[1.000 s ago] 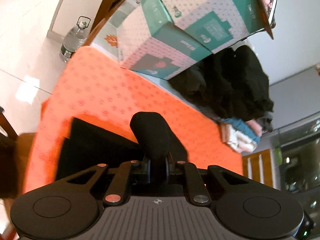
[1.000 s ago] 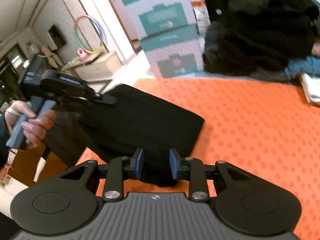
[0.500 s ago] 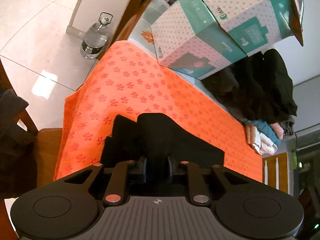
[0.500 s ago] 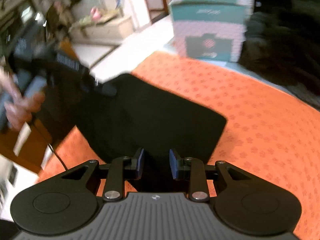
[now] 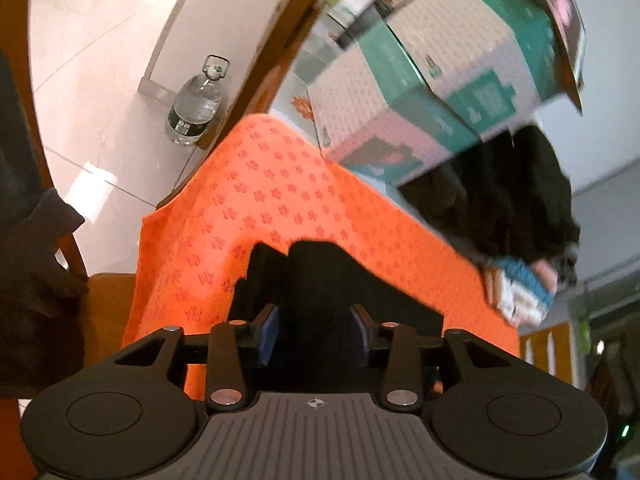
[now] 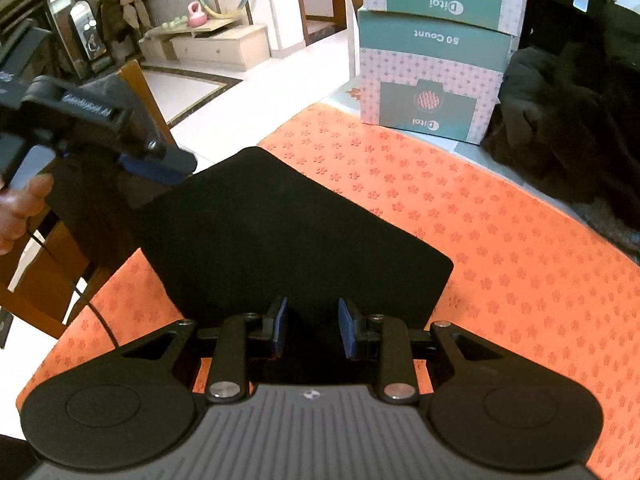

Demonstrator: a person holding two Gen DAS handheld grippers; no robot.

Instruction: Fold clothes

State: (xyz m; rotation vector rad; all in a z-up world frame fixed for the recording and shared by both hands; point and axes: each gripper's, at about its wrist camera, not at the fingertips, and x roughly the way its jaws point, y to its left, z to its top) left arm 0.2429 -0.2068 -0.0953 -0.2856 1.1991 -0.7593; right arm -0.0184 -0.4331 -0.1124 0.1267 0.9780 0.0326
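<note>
Since it's just a thin, floppy black garment (image 6: pixel 288 232), it'll weigh next to nothing but sag and slide wherever it isn't held, so pinch it at a corner or folded edge. Right now it lies folded on the orange cloth (image 6: pixel 500 232) covering the counter, near edge closest to me. The left hand-held gripper (image 5: pixel 316 332) has just been opening, fabric between its jaws but not squeezed. The right hand-held gripper (image 6: pixel 312 330) sits partly apart over the near edge; can't tell if it pinches.

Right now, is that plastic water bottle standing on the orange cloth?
No, the water bottle stands on the pale tiled floor, past the far edge of the orange cloth.
</note>
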